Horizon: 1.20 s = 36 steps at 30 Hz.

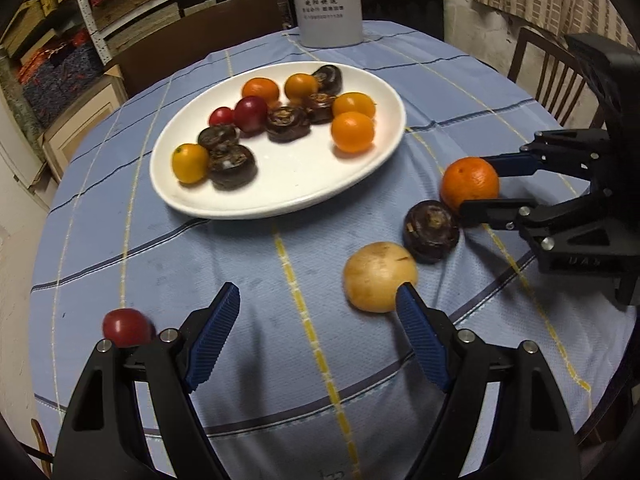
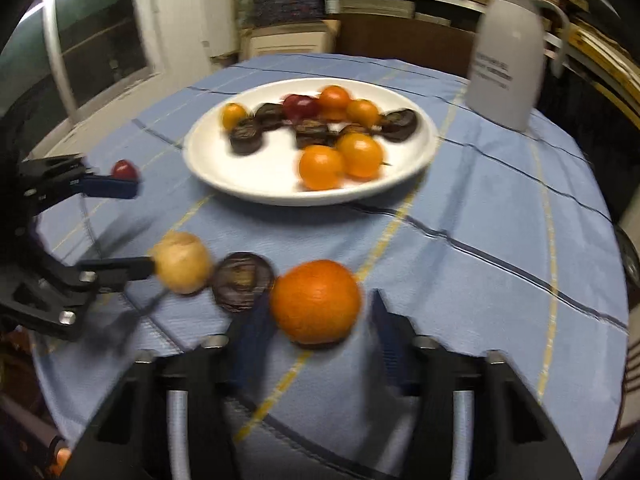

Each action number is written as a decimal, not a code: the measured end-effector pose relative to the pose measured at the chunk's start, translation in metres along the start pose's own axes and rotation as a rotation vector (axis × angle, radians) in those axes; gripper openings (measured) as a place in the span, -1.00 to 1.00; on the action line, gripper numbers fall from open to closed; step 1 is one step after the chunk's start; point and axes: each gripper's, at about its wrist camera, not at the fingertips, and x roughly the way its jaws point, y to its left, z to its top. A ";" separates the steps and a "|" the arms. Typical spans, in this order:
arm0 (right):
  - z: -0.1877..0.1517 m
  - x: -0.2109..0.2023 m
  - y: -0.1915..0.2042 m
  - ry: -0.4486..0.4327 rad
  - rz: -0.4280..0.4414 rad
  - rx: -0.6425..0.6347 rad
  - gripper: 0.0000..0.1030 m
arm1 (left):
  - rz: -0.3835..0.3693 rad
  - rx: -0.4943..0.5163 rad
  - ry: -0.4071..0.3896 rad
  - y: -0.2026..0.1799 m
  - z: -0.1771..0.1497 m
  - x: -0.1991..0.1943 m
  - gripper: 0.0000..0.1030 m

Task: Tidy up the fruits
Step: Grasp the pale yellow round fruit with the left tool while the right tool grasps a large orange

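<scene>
Left wrist view showed the left hand-held gripper (image 1: pixel 318 312) spread wide and empty above the bench (image 1: pixel 120 240). Farther on, the right hand-held gripper (image 1: pixel 476 184) stood open around the orange (image 1: pixel 470 183), not clamped. Beyond lay the fruit-filled plate (image 1: pixel 280 196).

At twelve o'clock from my left wrist camera I see a white jug (image 1: pixel 328 4) with dark Chinese characters and a digit row beneath, too small to read; raised letters on the right gripper (image 1: pixel 478 182) look like "UAS".
</scene>
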 end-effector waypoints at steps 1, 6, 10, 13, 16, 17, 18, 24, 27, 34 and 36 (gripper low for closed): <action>-0.001 -0.001 0.004 0.000 -0.016 -0.019 -0.11 | -0.005 0.003 0.002 -0.002 0.001 0.001 0.53; -0.005 -0.013 -0.002 -0.020 -0.024 0.007 -0.12 | -0.035 0.023 0.004 -0.013 0.003 0.003 0.52; -0.008 -0.027 -0.011 -0.048 -0.023 0.040 -0.12 | -0.037 0.033 0.018 -0.018 0.007 0.011 0.53; -0.011 -0.034 -0.012 -0.060 -0.026 0.049 -0.12 | -0.043 0.027 0.026 -0.019 0.009 0.018 0.53; -0.014 -0.035 -0.014 -0.063 -0.024 0.058 -0.12 | -0.043 0.020 0.036 -0.020 0.011 0.024 0.53; -0.015 -0.035 -0.014 -0.063 -0.023 0.062 -0.12 | -0.044 0.020 0.039 -0.021 0.011 0.026 0.52; -0.015 -0.034 -0.015 -0.062 -0.022 0.067 -0.12 | -0.042 0.019 0.042 -0.021 0.011 0.027 0.49; -0.020 -0.028 -0.015 -0.050 -0.015 0.085 -0.12 | -0.087 -0.011 0.057 -0.019 0.014 0.029 -0.19; -0.023 -0.028 -0.015 -0.050 -0.011 0.096 -0.12 | -0.076 0.008 0.054 -0.023 0.009 0.025 -0.20; -0.022 -0.035 -0.012 -0.070 0.001 0.112 -0.12 | -0.044 -0.015 -0.005 -0.013 0.009 -0.004 -0.20; -0.020 -0.039 -0.009 -0.083 0.002 0.105 -0.12 | -0.015 -0.023 -0.028 -0.007 0.012 -0.012 -0.20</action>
